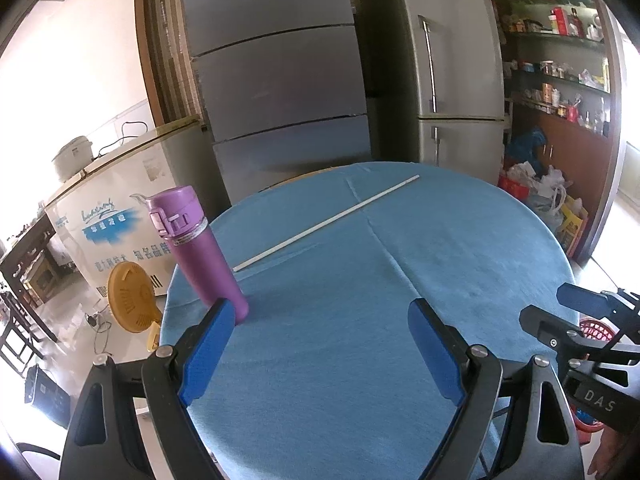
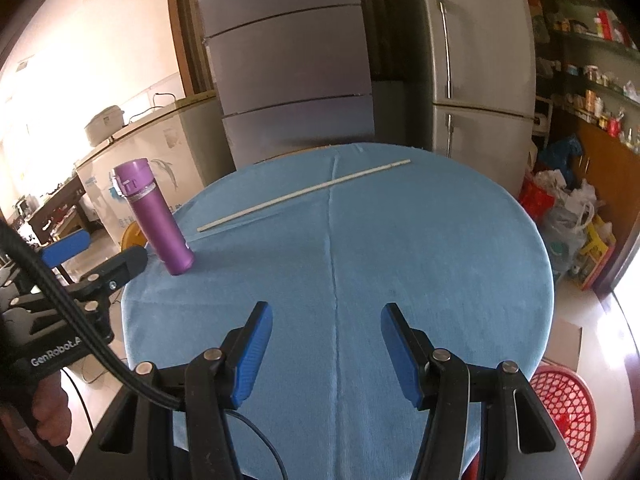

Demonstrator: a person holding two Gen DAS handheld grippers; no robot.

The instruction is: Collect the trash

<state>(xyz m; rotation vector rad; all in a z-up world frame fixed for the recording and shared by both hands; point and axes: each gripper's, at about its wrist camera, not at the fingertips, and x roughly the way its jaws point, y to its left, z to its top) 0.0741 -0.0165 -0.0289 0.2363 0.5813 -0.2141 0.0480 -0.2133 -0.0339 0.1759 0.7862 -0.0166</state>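
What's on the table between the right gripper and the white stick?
Nothing: only bare blue cloth with a fold crease lies between the right gripper and the stick, as the right wrist view shows.

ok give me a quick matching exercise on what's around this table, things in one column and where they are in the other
Things:
1. purple metal flask
2. long thin white stick
3. red plastic mesh basket
4. yellow round fan

Places:
A. floor, right of the blue-clothed table
B. lying across the table's far half
C. floor, left of the table
D. upright near the table's left edge

Pairs: 1-D, 2-B, 3-A, 4-C
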